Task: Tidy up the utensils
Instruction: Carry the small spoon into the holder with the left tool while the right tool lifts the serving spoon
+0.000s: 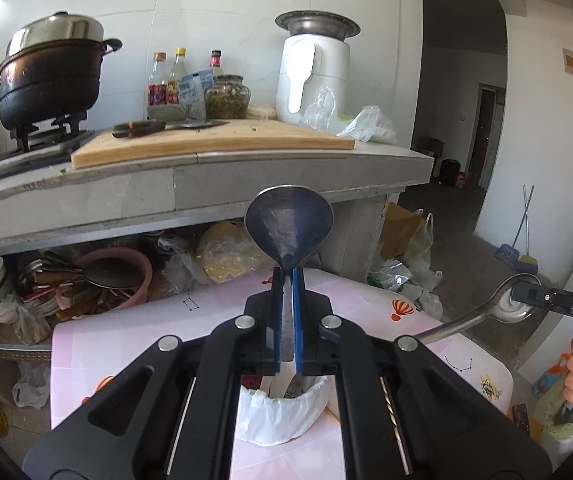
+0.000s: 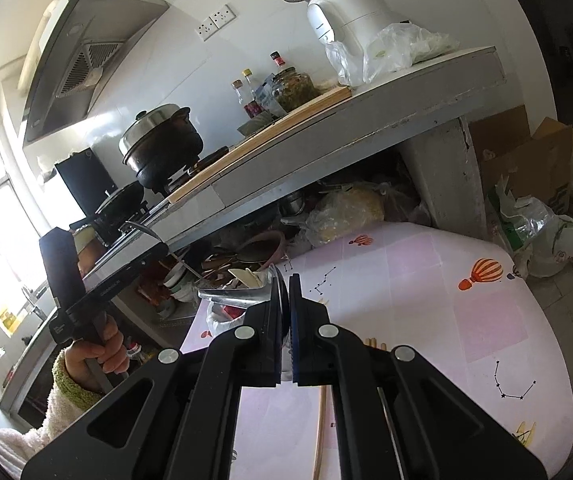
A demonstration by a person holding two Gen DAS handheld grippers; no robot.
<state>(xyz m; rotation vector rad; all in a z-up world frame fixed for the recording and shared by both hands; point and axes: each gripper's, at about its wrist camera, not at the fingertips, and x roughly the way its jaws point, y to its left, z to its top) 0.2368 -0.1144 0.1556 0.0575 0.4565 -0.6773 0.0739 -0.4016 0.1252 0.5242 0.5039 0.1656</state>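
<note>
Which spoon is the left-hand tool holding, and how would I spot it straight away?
Start at the pink table below the grey counter. Above it, the left gripper clamps a spoon by its handle, its bowl up. The other spoon, at the right, is gripped by its bowl.

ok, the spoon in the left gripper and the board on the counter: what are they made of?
Spoon: looks like stainless steel, smooth and dull grey, with reflections across the bowl. Left gripper is shut on its handle.
Board: pale wood or bamboo, matte, with a straight grain and layered edge; which of the two is unclear.
</note>
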